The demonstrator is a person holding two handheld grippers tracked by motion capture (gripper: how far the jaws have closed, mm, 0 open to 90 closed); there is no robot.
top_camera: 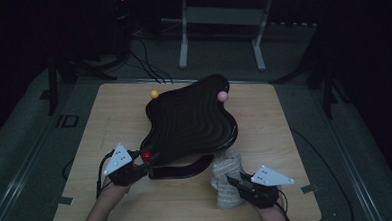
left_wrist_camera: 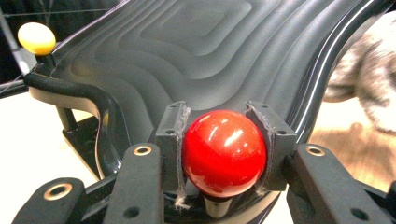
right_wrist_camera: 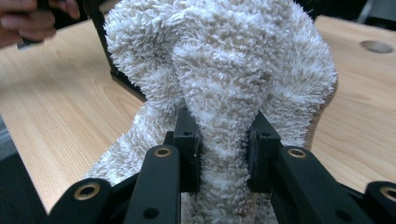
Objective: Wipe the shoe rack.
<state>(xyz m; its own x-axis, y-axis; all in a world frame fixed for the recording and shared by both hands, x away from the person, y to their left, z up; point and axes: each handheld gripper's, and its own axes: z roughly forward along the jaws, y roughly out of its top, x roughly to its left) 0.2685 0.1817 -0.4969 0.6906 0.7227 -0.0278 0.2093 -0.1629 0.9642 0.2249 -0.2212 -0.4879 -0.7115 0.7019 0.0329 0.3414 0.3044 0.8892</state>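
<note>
While the right gripper [top_camera: 233, 181] is pinching a fold of the fluffy towel [top_camera: 227, 181] at the near right — jaws clamped tight — the left gripper [top_camera: 145, 163] is gripping the red ball [top_camera: 146, 155] at the black wavy tray's [top_camera: 192, 120] near-left corner.

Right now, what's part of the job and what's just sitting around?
In use:
- left gripper, shut on the red ball knob
- black wavy tray, tilted on its stand
- right gripper, shut on the fluffy white towel

Idle:
- yellow ball knob and pink ball knob at the tray's far edge
- frame legs on the floor beyond the table
</note>
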